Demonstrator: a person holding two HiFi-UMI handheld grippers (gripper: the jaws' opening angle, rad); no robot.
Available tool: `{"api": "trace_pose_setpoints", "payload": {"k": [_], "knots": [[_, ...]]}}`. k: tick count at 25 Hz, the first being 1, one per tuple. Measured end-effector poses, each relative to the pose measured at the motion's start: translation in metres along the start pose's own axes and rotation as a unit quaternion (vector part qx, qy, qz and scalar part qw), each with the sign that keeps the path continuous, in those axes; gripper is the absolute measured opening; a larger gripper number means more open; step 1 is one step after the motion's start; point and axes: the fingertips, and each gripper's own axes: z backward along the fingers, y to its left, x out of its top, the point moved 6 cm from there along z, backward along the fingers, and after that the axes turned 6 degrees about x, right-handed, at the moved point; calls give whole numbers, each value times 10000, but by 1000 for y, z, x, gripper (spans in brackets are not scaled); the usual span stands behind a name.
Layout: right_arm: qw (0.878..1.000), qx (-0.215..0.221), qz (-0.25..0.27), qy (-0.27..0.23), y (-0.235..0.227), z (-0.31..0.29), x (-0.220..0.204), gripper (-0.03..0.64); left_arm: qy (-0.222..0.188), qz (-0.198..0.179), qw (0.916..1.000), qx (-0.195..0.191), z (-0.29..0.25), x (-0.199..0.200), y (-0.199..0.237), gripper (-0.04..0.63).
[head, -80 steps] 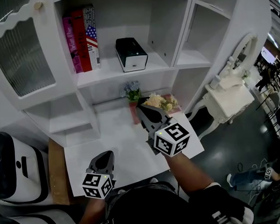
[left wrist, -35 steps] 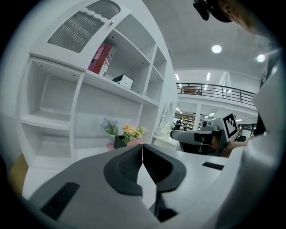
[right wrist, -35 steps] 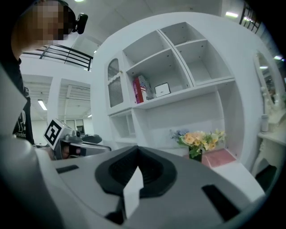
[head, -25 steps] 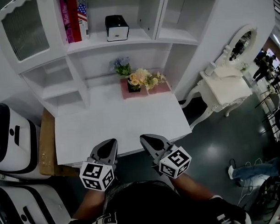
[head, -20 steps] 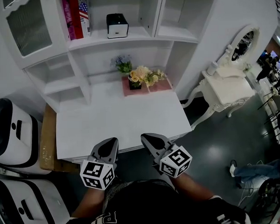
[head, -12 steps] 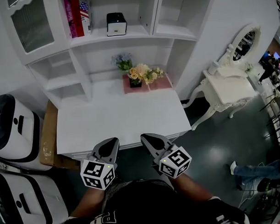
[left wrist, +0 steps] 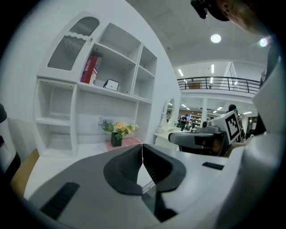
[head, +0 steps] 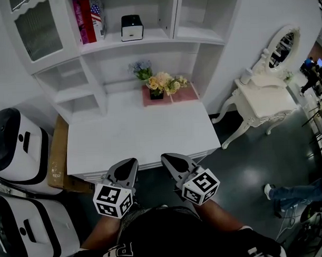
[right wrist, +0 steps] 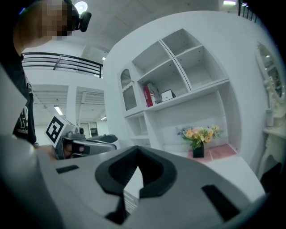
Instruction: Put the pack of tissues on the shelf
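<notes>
The pack of tissues [head: 131, 27], a black-and-white box, stands on the upper shelf of the white cabinet [head: 147, 44], right of the red books [head: 87, 18]. It also shows small in the left gripper view as the tissue pack [left wrist: 111, 84] and in the right gripper view as the tissue pack [right wrist: 168, 95]. My left gripper [head: 126, 164] and right gripper [head: 169, 161] hang side by side just off the near edge of the white table [head: 130, 139], far from the shelf. Both are shut with nothing held: the left gripper [left wrist: 142, 150] and the right gripper [right wrist: 136, 164] show their pads meeting.
A vase of flowers [head: 160, 84] on a pink mat stands at the table's back. Two white-and-black machines [head: 17, 151] sit left of the table beside a wooden board [head: 55, 158]. A white dressing table [head: 263, 103] with a mirror is at the right, on dark floor.
Both grippers have drawn back from the cabinet; the right one was over the table by the flowers, now both are off its near edge. The shelf looks smaller and farther.
</notes>
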Motion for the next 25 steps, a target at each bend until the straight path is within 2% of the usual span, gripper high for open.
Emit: {"api": "trace_pose_setpoints", "payload": {"k": [25], "knots": [[10000,-4,24,5,3,-5,2,6,-49,-87,9999,-43,1,7,4,15]]}}
